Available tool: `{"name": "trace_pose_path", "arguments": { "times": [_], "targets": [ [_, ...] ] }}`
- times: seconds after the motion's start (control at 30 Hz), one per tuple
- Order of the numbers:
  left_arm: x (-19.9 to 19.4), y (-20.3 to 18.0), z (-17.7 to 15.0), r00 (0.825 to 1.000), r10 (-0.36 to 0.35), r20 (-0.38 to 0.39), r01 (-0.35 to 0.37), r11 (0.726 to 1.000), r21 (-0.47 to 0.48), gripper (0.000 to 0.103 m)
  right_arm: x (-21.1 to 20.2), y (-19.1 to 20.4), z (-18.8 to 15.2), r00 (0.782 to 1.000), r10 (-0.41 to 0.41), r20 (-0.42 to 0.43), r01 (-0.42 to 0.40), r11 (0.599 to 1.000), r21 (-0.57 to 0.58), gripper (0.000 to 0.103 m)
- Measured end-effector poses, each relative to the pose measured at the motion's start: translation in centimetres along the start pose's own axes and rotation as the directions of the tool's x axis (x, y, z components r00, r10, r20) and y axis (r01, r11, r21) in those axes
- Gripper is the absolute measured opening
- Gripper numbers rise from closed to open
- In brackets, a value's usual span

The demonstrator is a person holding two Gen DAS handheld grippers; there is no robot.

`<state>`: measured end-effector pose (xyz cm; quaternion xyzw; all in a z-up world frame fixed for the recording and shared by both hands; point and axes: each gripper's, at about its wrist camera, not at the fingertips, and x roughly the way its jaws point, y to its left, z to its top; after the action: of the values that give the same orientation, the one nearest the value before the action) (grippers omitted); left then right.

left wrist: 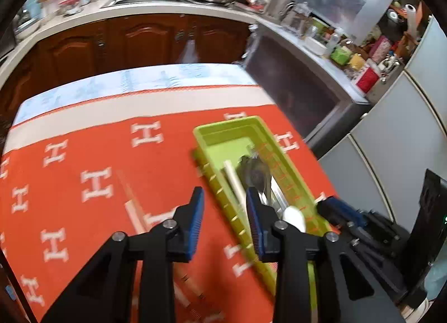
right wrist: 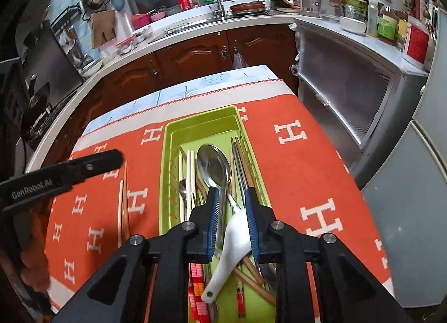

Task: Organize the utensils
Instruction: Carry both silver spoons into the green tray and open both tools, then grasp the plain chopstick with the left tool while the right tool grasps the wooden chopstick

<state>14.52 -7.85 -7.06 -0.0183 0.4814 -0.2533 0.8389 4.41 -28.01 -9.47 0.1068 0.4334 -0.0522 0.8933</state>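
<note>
While an orange H-patterned cloth [right wrist: 293, 172] covers the counter, the green tray [right wrist: 201, 124] of utensils lies at 12 o'clock from the right tool [right wrist: 232, 193], open astride a white spoon [right wrist: 233, 236]. Left tool [left wrist: 225, 194] open, empty. Motion blur obscures the left view's tray contents.

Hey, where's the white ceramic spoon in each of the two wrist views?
Left wrist view: the white ceramic spoon shows low and right of centre, in the near end of the green tray.
Right wrist view: white ceramic spoon lies bottom centre, between the right gripper pads.
Shared landmark: the green tray on the orange cloth.
</note>
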Motion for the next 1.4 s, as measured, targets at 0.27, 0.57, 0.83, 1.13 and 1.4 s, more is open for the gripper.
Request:
{"name": "trace_pose_path", "arguments": {
  "times": [0.27, 0.57, 0.83, 1.13, 1.4],
  "targets": [
    [-4.3, 3.5, -3.5, 0.993, 0.113, -0.018, -0.114, 0.991, -0.075, 0.034, -3.3, 3.1, -1.5, 0.995, 0.094, -0.039, -0.097, 0.990, -0.106, 0.019],
    [-6.7, 5.9, -7.8, 0.990, 0.143, 0.004, -0.140, 0.974, -0.178, 0.050, -5.1, 8.1, -4.3, 0.970, 0.211, -0.123, -0.229, 0.961, -0.156, 0.019],
    [-2.4, 5.5, -10.5, 0.985, 0.157, -0.072, -0.168, 0.967, -0.191, 0.052, -4.0, 10.3, -6.1, 0.962, 0.217, -0.164, -0.244, 0.955, -0.170, 0.019],
    [2.1, 4.0, -11.2, 0.962, 0.225, -0.156, -0.244, 0.962, -0.122, 0.052, -2.5, 8.9, -6.7, 0.958, 0.213, -0.193, -0.241, 0.960, -0.139, 0.019],
    [4.0, 2.6, -11.6, 0.929, 0.341, -0.143, -0.347, 0.938, -0.015, 0.052, -2.4, 8.3, -6.8, 0.961, 0.204, -0.187, -0.230, 0.964, -0.132, 0.019]
  ]
}}
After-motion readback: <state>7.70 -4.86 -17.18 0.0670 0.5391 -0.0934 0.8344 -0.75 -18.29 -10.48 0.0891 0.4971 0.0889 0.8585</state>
